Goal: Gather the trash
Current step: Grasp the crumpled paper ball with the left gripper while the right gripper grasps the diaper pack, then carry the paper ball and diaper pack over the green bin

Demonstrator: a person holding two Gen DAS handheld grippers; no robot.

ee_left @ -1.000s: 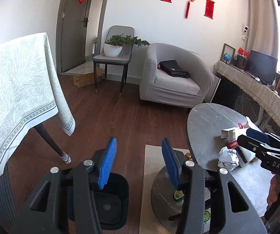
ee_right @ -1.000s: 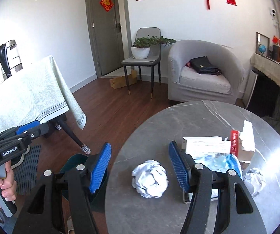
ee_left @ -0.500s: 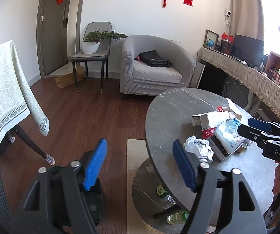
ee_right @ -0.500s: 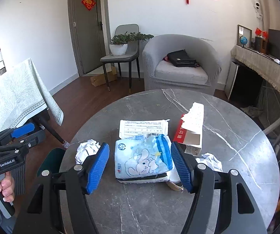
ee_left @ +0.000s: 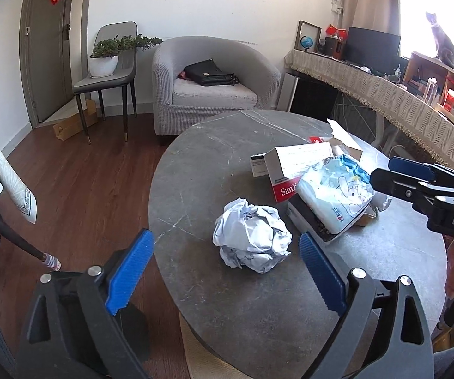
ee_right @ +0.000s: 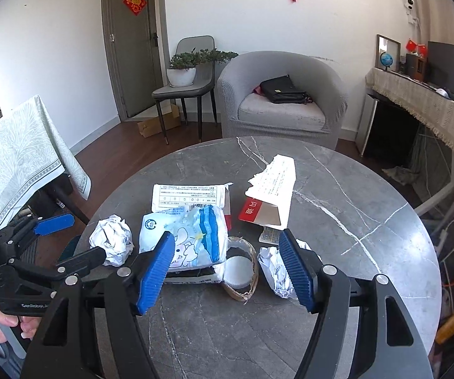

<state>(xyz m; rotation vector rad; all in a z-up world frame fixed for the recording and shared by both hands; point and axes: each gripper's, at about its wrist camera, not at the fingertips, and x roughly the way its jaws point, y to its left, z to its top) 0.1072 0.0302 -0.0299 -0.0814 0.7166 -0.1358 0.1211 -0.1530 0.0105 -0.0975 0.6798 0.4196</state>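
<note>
Both tools have swung in from the floor side and now sit over the round grey table [ee_left: 214, 164], so the trash is finally within reach. Left tool [ee_left: 227, 271], lower centre of its view, is opening wide, nothing between the blue pads yet, and the crumpled paper ball [ee_left: 252, 235] lies on the table just ahead of the gap. That looks like the next pick. Right of it sits the blue-and-white plastic wrapper [ee_left: 334, 195] lying over a dark flat box, with the torn red-and-white carton [ee_left: 293, 170] behind. Over in the right view, the right tool [ee_right: 227, 268] is opening too and empty, hovering above the wrapper's near edge, a white ridged cap [ee_right: 238, 270] and a smaller paper wad [ee_right: 277, 271]. Clutter is tightly packed there; the two tools are close and could crowd each other.
</note>
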